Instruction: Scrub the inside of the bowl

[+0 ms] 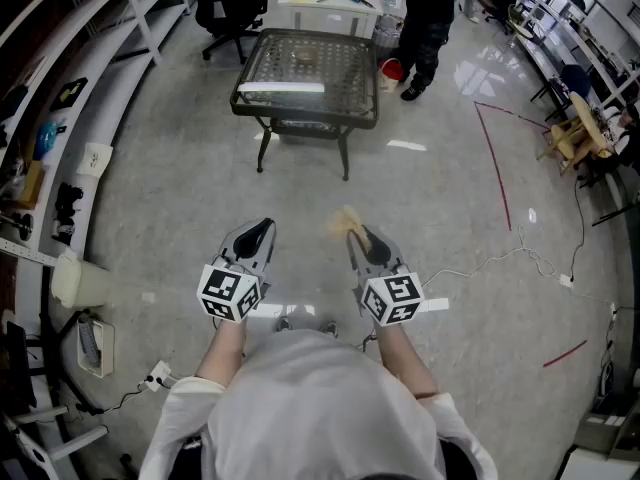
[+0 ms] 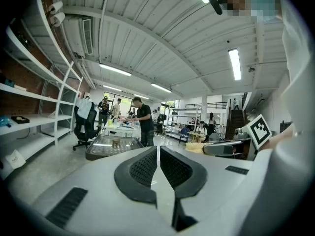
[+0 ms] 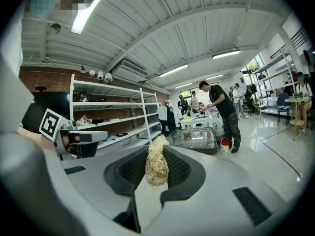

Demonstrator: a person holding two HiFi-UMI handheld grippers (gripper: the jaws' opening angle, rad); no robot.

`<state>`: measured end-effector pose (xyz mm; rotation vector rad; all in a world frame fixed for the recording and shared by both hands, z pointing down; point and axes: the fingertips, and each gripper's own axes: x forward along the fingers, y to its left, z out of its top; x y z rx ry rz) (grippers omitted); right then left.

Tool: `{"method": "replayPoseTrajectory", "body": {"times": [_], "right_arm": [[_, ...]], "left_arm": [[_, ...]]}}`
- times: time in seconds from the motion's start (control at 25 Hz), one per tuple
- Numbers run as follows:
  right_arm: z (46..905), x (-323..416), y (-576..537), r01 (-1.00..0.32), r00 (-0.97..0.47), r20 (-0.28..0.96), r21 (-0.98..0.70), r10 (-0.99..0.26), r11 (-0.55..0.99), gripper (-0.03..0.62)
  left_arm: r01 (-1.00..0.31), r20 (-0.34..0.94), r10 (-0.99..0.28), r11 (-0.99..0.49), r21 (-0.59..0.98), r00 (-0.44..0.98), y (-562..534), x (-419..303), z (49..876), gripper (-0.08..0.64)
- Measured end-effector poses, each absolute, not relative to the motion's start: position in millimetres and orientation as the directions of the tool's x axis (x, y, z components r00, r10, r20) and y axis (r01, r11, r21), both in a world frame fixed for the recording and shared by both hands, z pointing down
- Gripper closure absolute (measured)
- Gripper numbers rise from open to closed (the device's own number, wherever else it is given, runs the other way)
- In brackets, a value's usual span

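— Workshop floor (image 1: 180, 168), grey and glossy, with white shelving (image 1: 90, 88) down the left side. First from the left?

— Left claw (image 1: 264, 228), held out above the floor just ahead of the person's pale shirt. Shut tight in the left gripper view, with nothing between the jaws.

— And beyond it?

— Dark mesh-topped surface (image 1: 330, 103) on four legs, straight ahead and well apart from both claws. Small tan bowl (image 1: 302, 58) near its middle, a little toward the far edge. Too small to show anything of its inside. Black office chair (image 1: 225, 8) past the surface's far left corner.

— Next to the right?

— Right claw (image 1: 357, 233), level with the left one and near it, also over bare floor. Clamped on a straw-coloured fibre scrubber (image 1: 345, 220). Held between the black ribbed pads in the right gripper view, with a loose tuft sticking out past the tips.

— Touching the bowl at all?

— No. Far from it, with open floor between.

— Farther right?

— Person in dark clothes (image 1: 425, 8) beyond the surface's far right corner, standing at a cluttered white surface (image 1: 340, 6). Red bucket (image 1: 392, 69) just beside the feet. Then a thin red line (image 1: 497, 168) across the floor and a white cable (image 1: 510, 258) trailing toward the right edge.
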<state>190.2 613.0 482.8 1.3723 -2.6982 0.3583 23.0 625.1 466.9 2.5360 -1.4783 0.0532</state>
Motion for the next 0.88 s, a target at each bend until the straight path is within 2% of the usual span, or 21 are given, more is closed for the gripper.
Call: {"method": "replayPoseTrajectory", "body": {"times": [0.4,0.88], "right_arm": [[480.3,188.7,606.2,-0.808,-0.588,0.175,-0.178,-0.79,0.562,0.492],[471.1,159.9,602.7,-0.832,-0.553,0.15,-0.164,-0.82,0.531,0.492]], "left_arm": [[-0.862,0.129,-0.856,-0.477,0.171,0.5,620.8,19.6,468.3,0.514],[-0.849,0.119,-0.846,-0.497,0.178,0.52,614.9,-25.0,474.2,0.514]]}}
